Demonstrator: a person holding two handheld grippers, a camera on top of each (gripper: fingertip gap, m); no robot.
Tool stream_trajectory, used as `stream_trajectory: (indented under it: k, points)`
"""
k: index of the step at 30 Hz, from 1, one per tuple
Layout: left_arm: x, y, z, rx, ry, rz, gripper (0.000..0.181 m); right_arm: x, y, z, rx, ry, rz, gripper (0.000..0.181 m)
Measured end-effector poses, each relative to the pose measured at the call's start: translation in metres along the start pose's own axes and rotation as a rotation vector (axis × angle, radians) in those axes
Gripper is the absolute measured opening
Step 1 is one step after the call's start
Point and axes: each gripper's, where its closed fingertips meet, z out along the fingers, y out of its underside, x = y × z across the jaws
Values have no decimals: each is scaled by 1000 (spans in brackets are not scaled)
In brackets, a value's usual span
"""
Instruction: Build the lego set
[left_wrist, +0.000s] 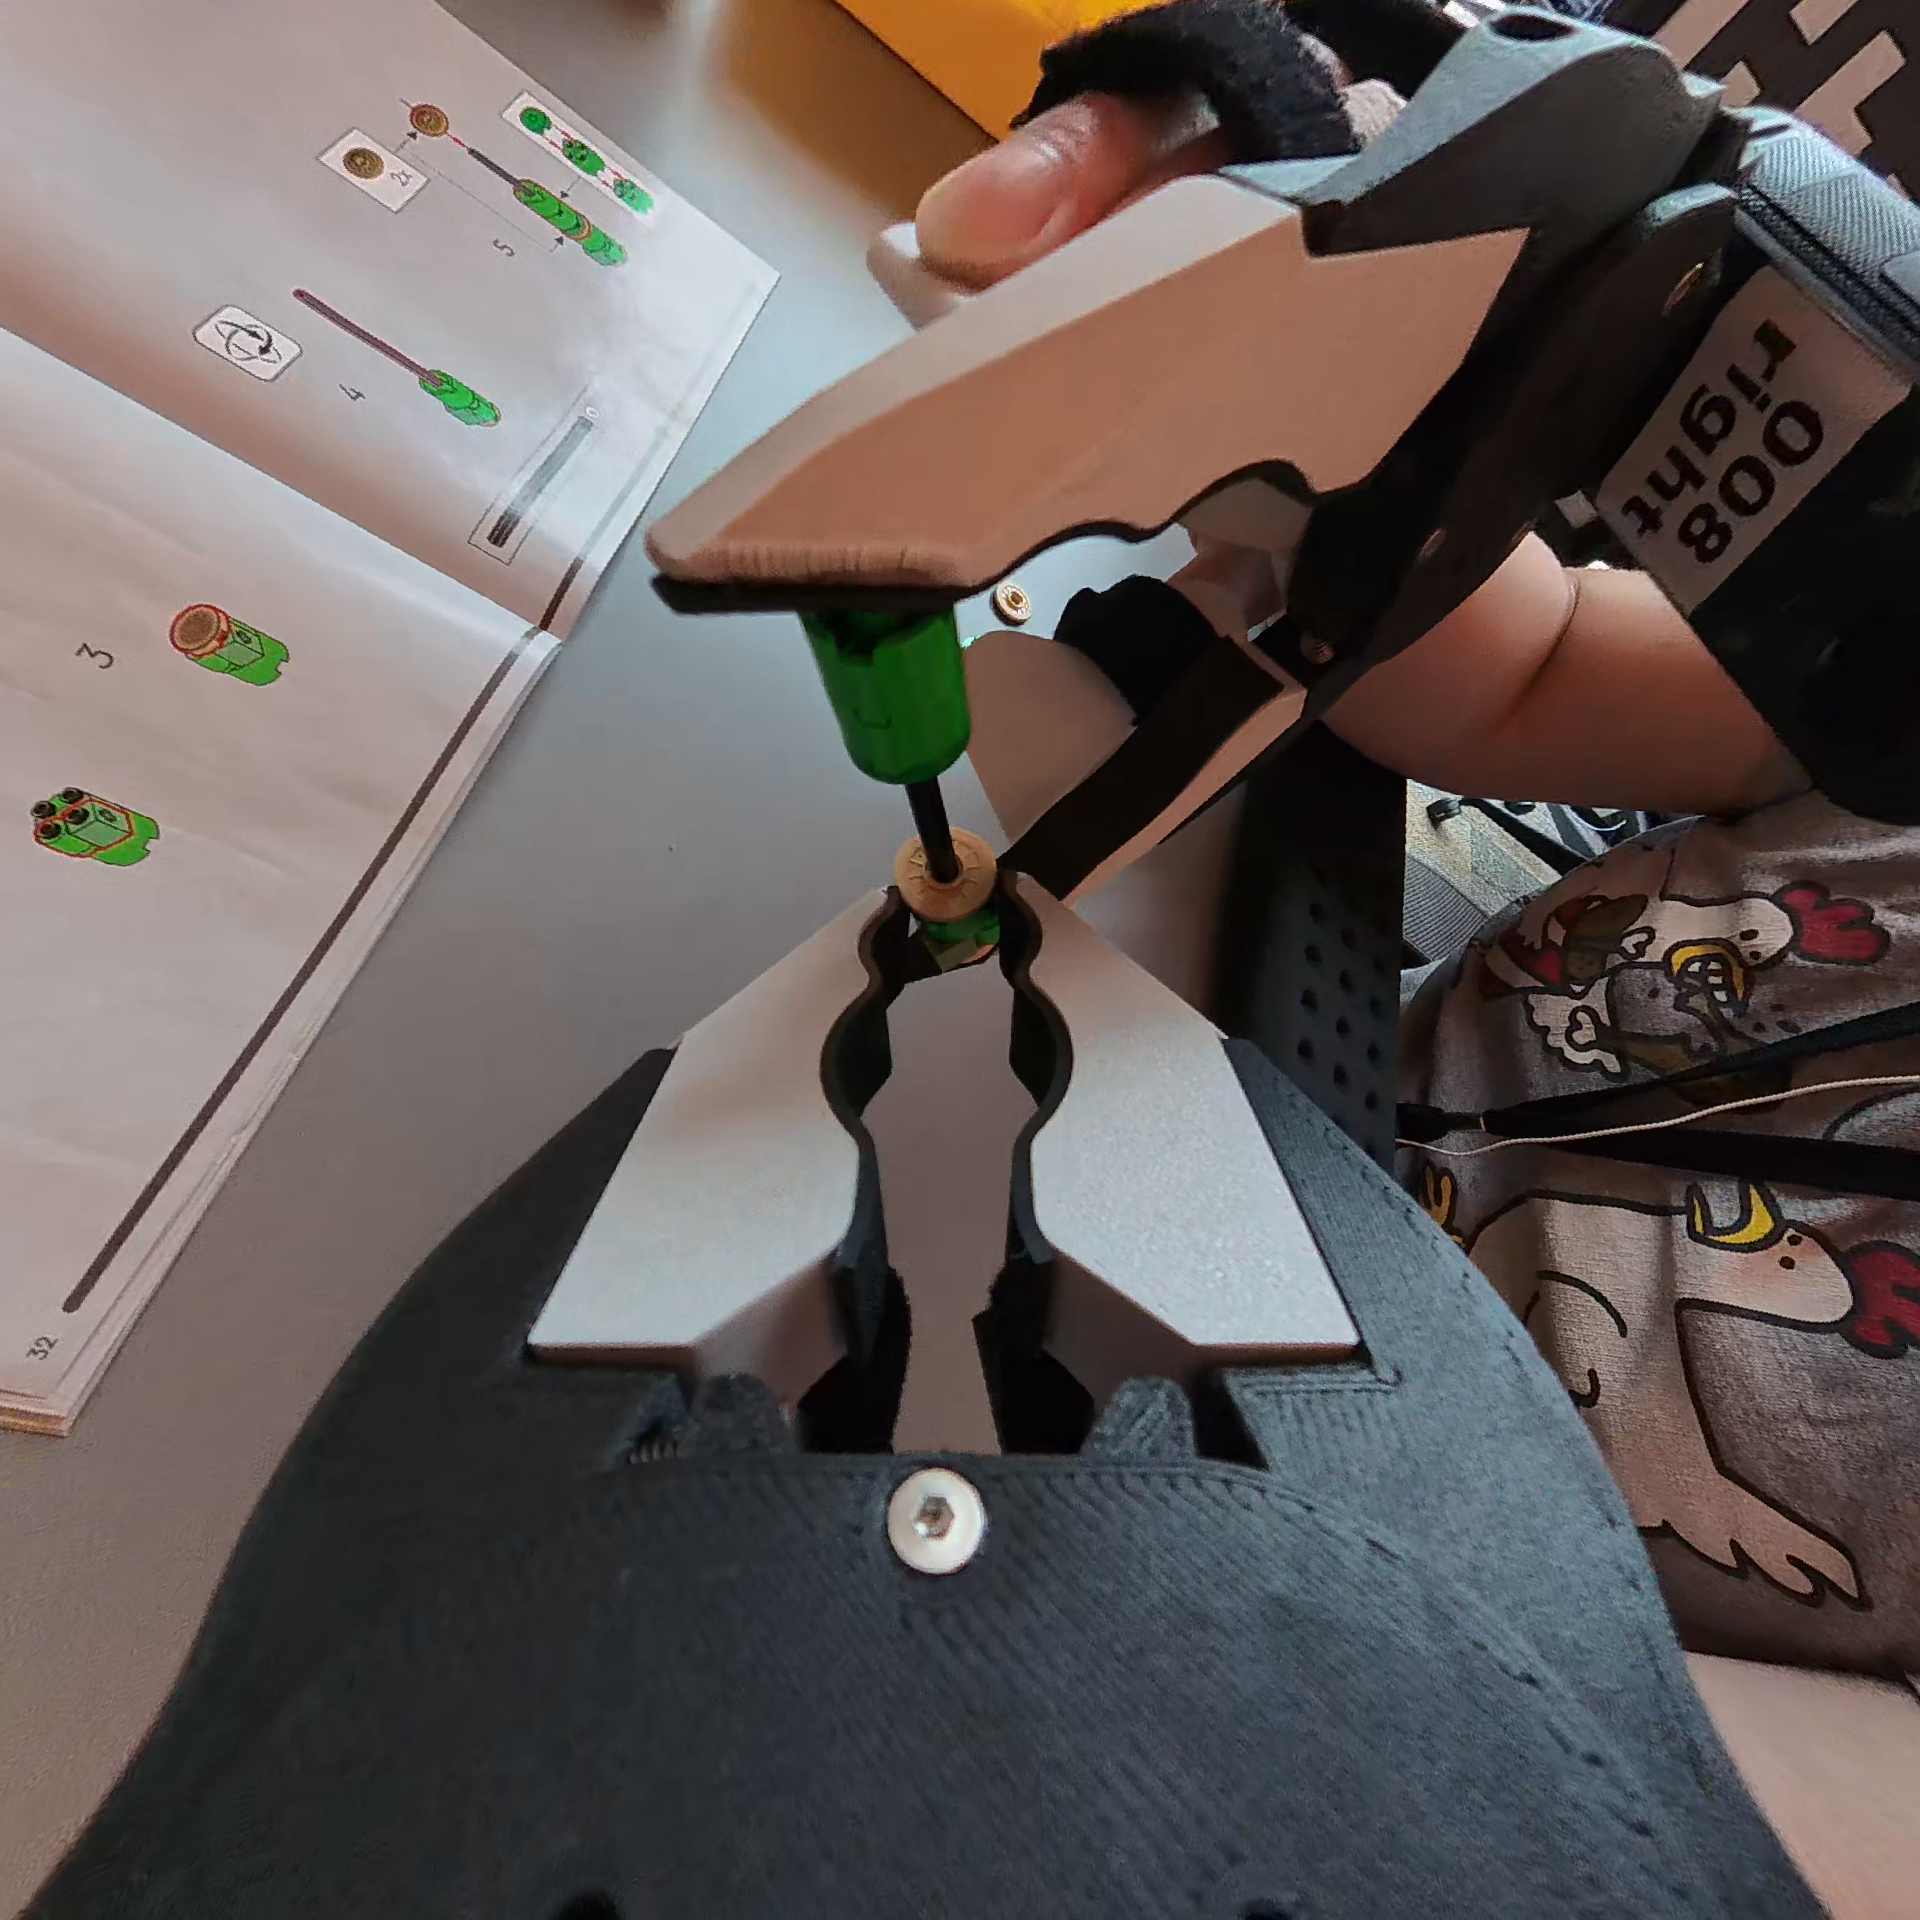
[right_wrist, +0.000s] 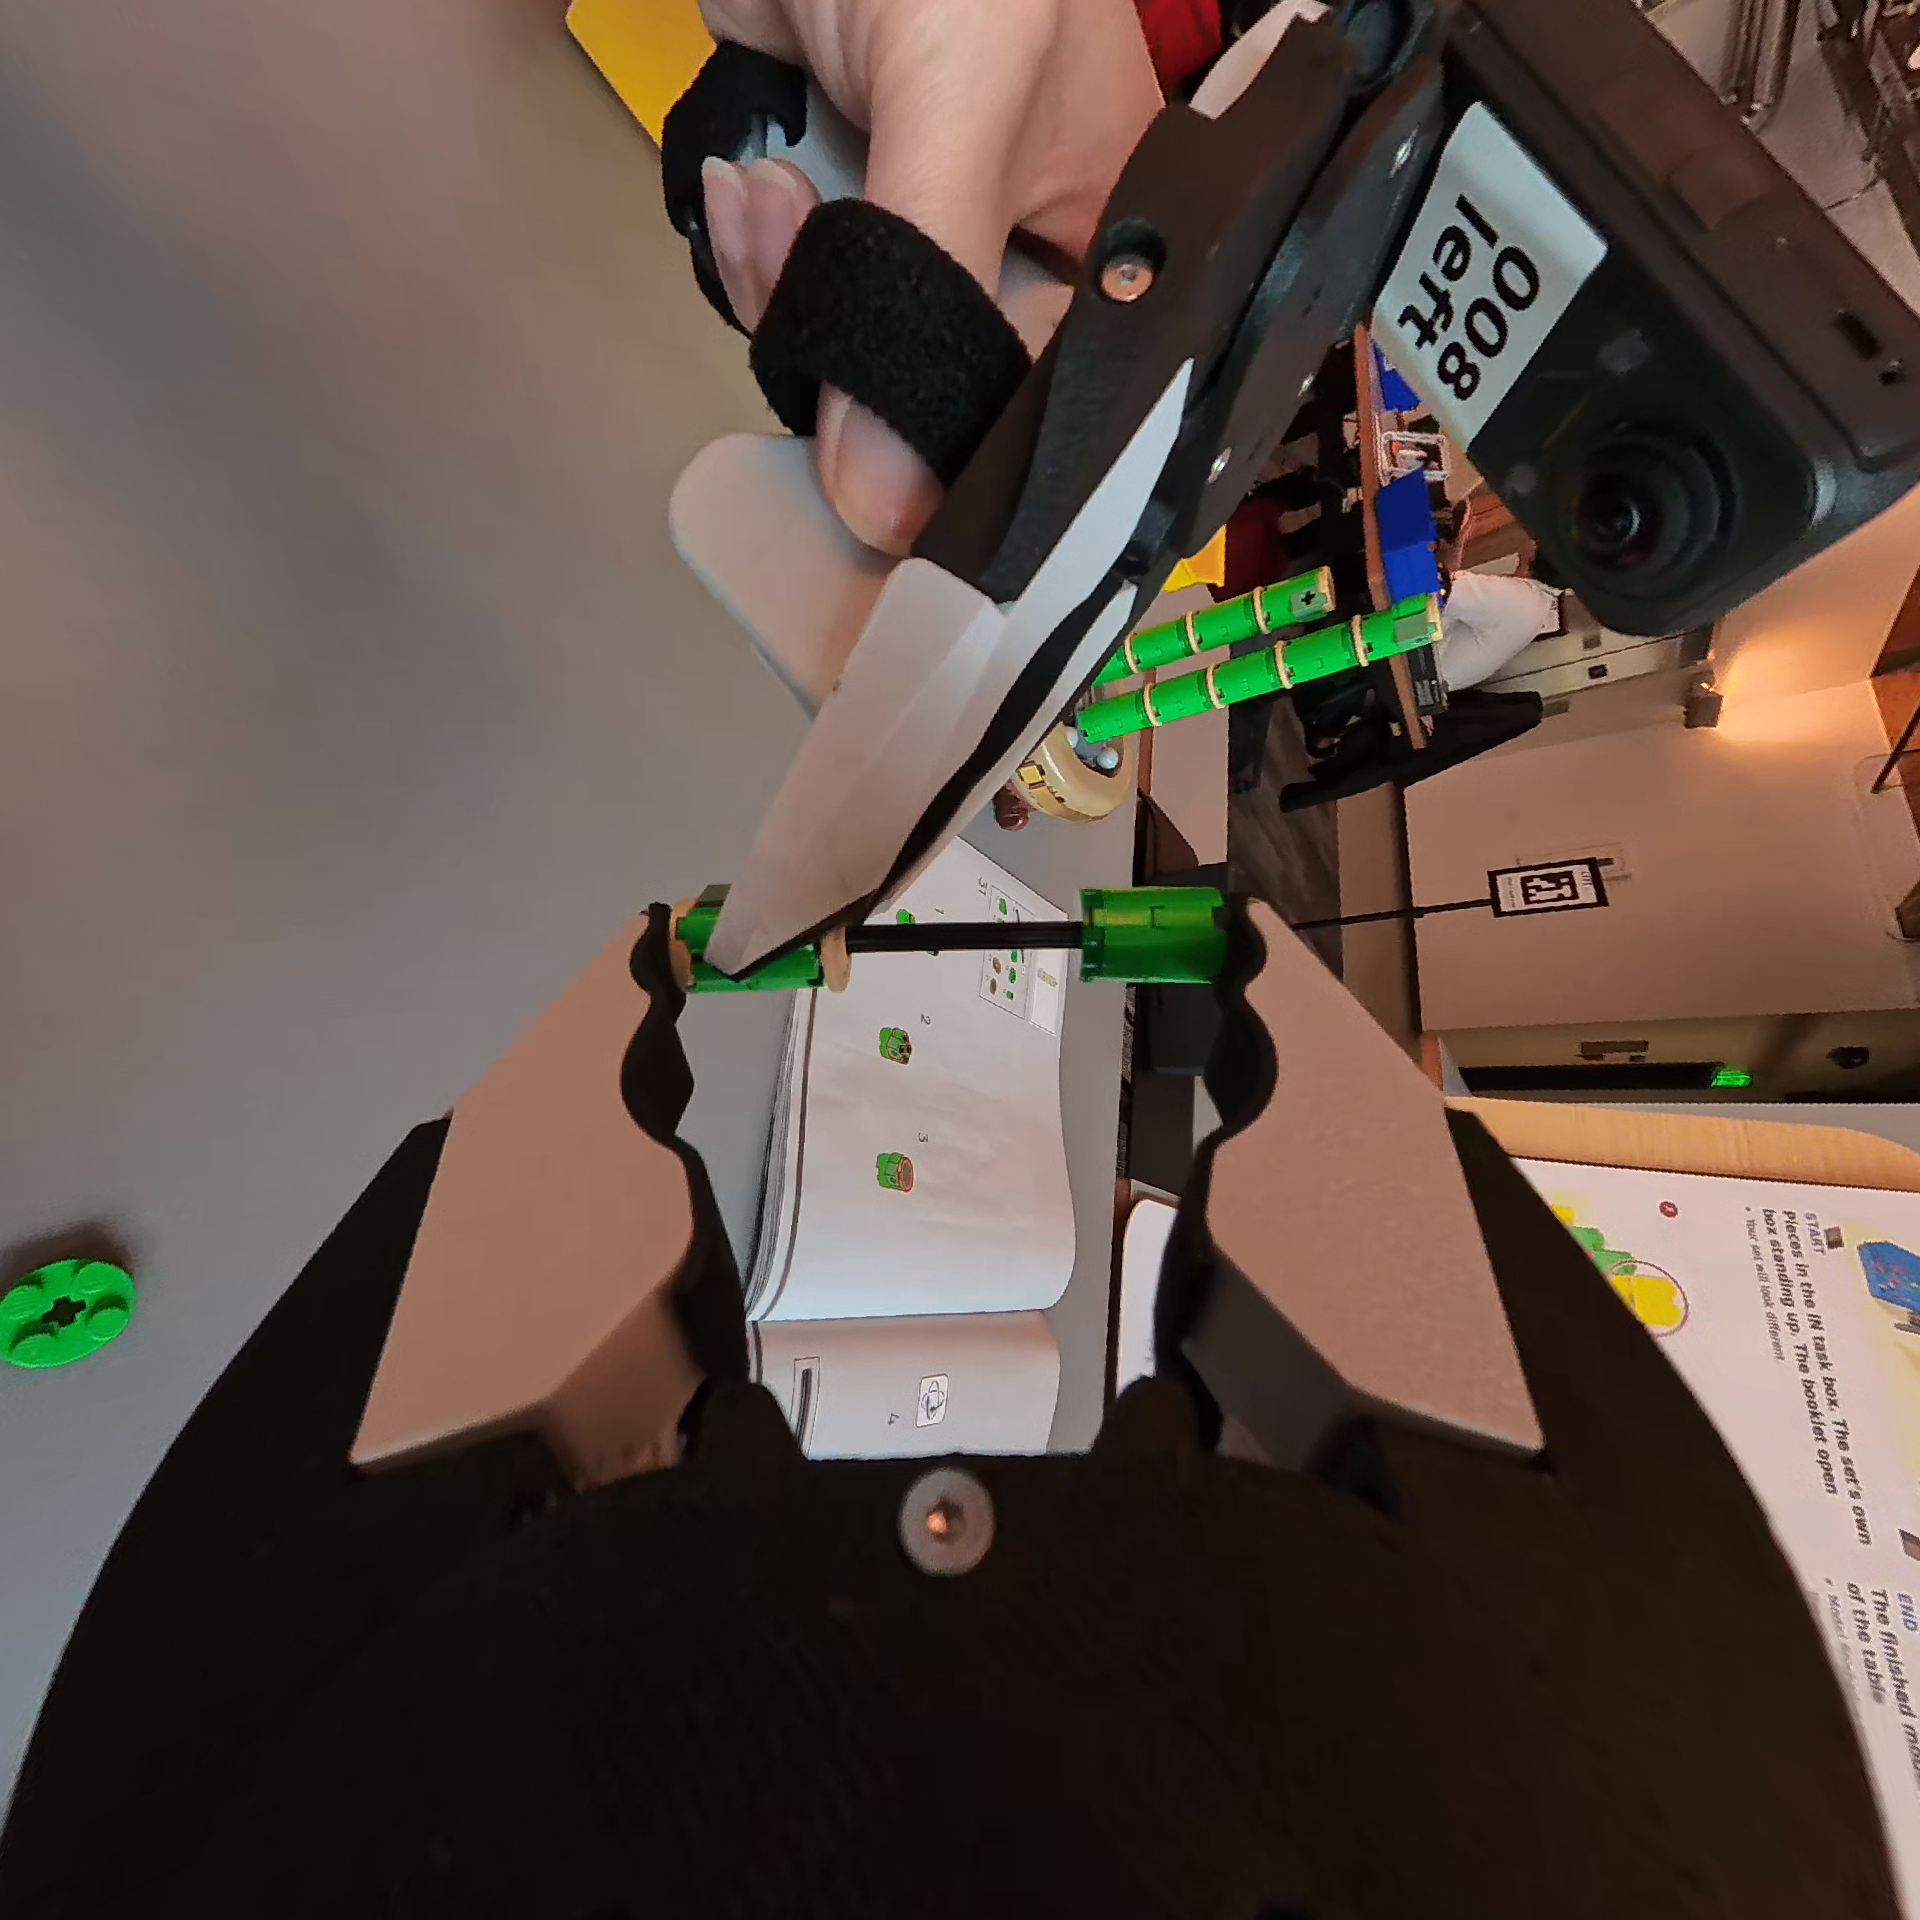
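A black axle (right_wrist: 961, 938) carries a green sleeve (right_wrist: 1151, 935) at one end and a short green stack with tan discs (right_wrist: 774, 971) at the other. My left gripper (left_wrist: 945, 914) is shut on the green stack (left_wrist: 961, 930), just under a tan disc (left_wrist: 935, 873). It also shows in the right wrist view (right_wrist: 743, 961), coming in from above. My right gripper (right_wrist: 945, 940) spans the assembly lengthwise: one fingertip is on the disc end, the other on the sleeve. In the left wrist view the right gripper (left_wrist: 914, 727) has a pad on top of the sleeve (left_wrist: 888, 691).
The open instruction booklet (left_wrist: 312, 623) lies on the grey table and also shows in the right wrist view (right_wrist: 914, 1143). A loose green round plate (right_wrist: 64, 1311) lies at the left. Two finished green stalks (right_wrist: 1247, 644) stand on a tan base behind. A printed sheet (right_wrist: 1766, 1351) lies at the right. The loose green round plate (right_wrist: 64, 1311) sits 11 centimetres or so from the ends of my right fingers.
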Motion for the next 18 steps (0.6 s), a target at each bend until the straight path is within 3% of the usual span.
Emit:
stream_trajectory:
  k: [18]
  points:
    - [-1, 0, -1, 9, 4, -9, 16, -3, -1, 1, 10, -19, 12, 94]
